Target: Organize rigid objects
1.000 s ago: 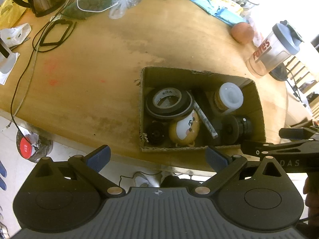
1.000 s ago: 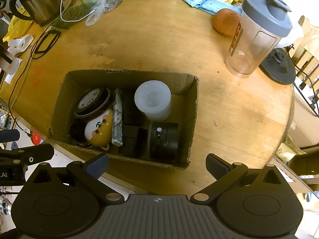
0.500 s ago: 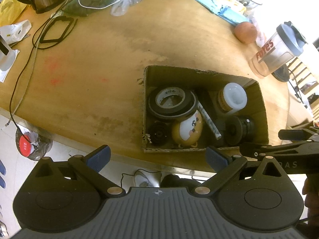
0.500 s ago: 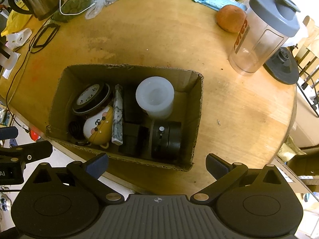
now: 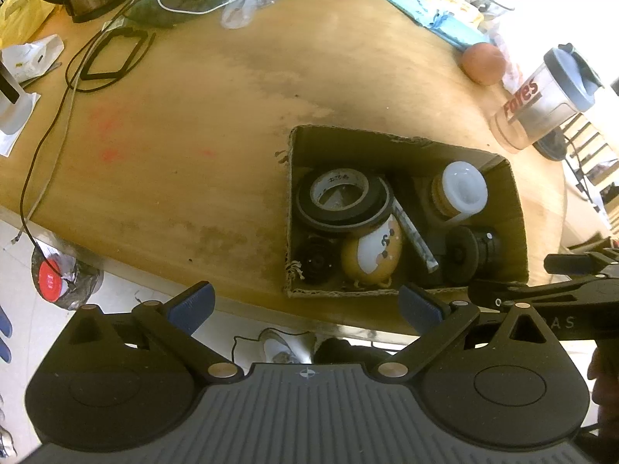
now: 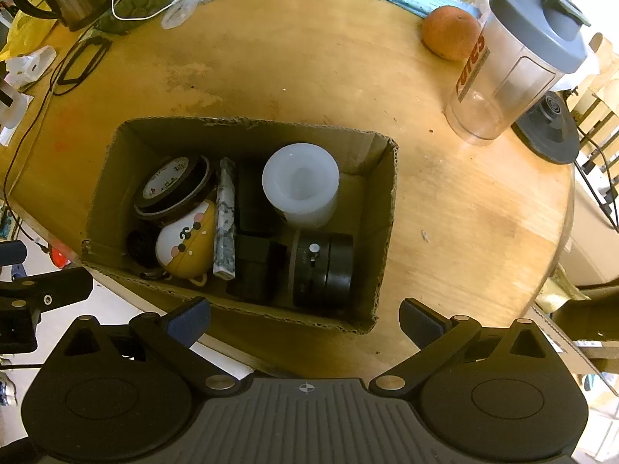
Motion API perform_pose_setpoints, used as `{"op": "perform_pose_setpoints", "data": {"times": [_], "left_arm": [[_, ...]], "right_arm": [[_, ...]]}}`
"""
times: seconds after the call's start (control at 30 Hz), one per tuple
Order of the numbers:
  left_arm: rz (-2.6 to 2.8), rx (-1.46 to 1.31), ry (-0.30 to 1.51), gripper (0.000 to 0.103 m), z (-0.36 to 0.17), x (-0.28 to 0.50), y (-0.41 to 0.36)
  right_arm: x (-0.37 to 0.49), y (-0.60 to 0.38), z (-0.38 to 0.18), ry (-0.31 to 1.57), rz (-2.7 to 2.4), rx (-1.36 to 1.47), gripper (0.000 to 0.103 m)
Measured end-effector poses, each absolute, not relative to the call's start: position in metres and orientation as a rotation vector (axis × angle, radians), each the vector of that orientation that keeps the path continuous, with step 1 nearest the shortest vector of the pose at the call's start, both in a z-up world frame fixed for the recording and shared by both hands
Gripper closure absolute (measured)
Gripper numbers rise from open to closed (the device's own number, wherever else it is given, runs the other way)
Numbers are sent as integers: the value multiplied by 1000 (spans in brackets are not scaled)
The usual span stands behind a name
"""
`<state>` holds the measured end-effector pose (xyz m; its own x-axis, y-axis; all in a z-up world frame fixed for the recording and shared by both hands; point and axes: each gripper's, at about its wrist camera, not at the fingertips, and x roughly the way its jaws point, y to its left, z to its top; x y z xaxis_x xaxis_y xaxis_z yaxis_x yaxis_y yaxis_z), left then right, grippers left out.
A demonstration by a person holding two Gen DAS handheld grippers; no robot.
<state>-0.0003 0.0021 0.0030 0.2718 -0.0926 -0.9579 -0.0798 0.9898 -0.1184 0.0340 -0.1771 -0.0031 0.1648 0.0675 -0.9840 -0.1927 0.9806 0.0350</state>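
Left wrist view: we see our left gripper (image 5: 305,305) spread wide, holding nothing, above the table edge; the cardboard box (image 5: 516,208) sits ahead, right.
Right wrist view: our right gripper (image 6: 305,319) gapes empty just before the box (image 6: 387,208), which holds tape roll (image 6: 174,187), white cup (image 6: 300,183), yellow toy (image 6: 185,241).

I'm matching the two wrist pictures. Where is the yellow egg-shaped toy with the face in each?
Left wrist: yellow egg toy, right of centre, at the box's near wall.
Right wrist: same toy, left of centre, in the box's near-left corner.
Shared landmark: black tape roll, just behind it.
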Motion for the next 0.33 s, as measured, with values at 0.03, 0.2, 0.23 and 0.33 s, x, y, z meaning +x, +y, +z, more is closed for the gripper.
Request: {"op": "perform_pose_setpoints", "data": {"times": [0.03, 0.2, 0.23, 0.33], "left_arm": [[-8, -155, 1297, 0, 3, 0, 3], [-7, -176, 1291, 0, 2, -1, 7], [-12, -189, 1278, 0, 3, -2, 8], [-18, -191, 1259, 0, 5, 0, 8]], "right_arm": [[34, -177, -4, 1395, 185, -107, 0], [35, -176, -6, 1400, 186, -106, 0], [35, -176, -6, 1400, 186, -105, 0], [36, -179, -7, 1400, 181, -99, 0]]}}
